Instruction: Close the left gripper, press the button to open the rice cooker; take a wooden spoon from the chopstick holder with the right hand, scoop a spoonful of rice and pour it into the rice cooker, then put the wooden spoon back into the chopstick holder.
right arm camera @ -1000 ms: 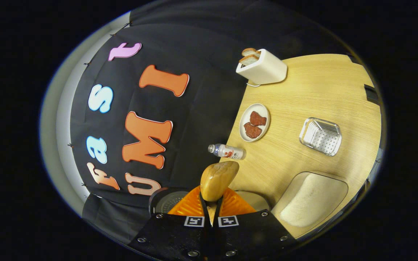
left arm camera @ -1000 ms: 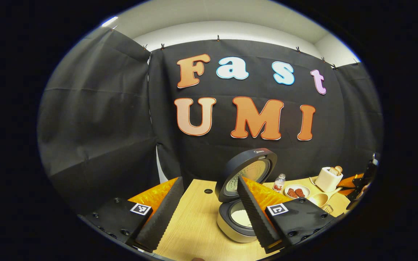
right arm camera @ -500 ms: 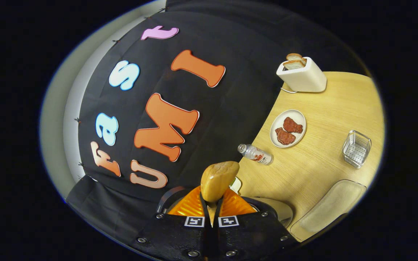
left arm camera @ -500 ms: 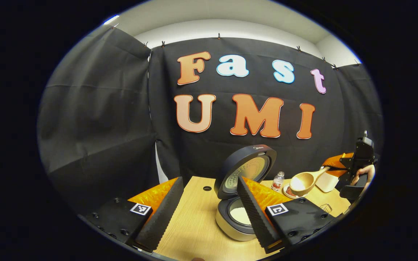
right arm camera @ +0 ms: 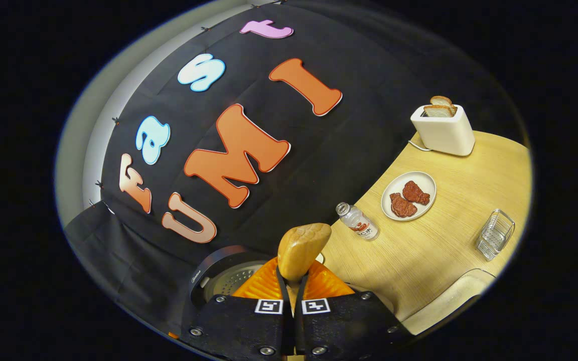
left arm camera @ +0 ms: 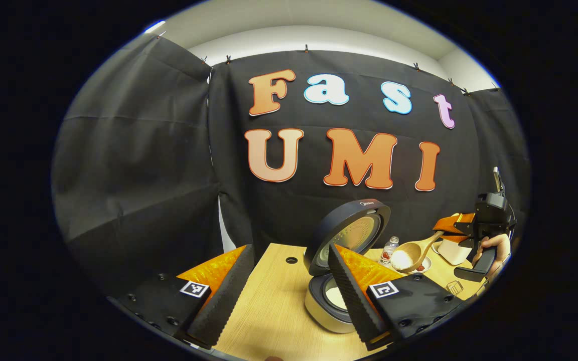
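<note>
The rice cooker (left arm camera: 341,286) stands on the table (left arm camera: 274,311) with its lid (left arm camera: 349,240) raised upright. The left gripper (left arm camera: 289,296) hangs in front of it, fingers spread wide, holding nothing. The right gripper (right arm camera: 293,293) is clamped on the wooden spoon (right arm camera: 301,248) by its handle. In the left gripper view the spoon's bowl, loaded with rice (left arm camera: 400,259), hangs just right of the open lid, above the table. A plate (right arm camera: 408,195), bottle (right arm camera: 358,222) and toaster (right arm camera: 442,131) stand beyond.

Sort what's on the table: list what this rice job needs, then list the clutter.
Needed:
rice cooker, lid up
wooden spoon loaded with rice, gripped by the right gripper
rice tray
chopstick holder
left gripper, open

Clutter:
toaster with bread
plate of meat
small bottle
</note>
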`<state>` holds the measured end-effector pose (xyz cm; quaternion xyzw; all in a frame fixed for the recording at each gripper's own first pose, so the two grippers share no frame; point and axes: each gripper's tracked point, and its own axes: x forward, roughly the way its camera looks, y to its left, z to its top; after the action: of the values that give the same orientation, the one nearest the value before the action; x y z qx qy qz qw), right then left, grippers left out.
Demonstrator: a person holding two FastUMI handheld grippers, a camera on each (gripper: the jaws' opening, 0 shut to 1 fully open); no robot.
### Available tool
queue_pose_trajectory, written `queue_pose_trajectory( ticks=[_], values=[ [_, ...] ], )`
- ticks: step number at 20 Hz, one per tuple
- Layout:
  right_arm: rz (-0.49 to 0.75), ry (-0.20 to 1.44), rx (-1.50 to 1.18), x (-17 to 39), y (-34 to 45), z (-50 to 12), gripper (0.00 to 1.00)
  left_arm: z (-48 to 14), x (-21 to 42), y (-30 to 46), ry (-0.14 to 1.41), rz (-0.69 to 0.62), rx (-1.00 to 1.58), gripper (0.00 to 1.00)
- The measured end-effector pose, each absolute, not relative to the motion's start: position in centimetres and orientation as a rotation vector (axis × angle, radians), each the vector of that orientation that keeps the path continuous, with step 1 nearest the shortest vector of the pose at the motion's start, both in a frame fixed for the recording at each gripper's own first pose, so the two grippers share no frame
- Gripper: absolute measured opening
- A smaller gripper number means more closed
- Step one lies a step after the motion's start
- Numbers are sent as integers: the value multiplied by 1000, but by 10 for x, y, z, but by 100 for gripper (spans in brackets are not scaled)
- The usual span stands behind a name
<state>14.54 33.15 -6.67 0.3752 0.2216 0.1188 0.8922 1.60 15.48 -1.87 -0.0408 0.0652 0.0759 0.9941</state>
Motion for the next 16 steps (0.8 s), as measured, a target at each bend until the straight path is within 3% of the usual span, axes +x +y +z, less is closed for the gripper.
queue_pose_trajectory(
  ticks=[16],
  values=[
    [369,331,495,142,370,-41,0,-21,21,159,136,144,-74,100]
  ],
)
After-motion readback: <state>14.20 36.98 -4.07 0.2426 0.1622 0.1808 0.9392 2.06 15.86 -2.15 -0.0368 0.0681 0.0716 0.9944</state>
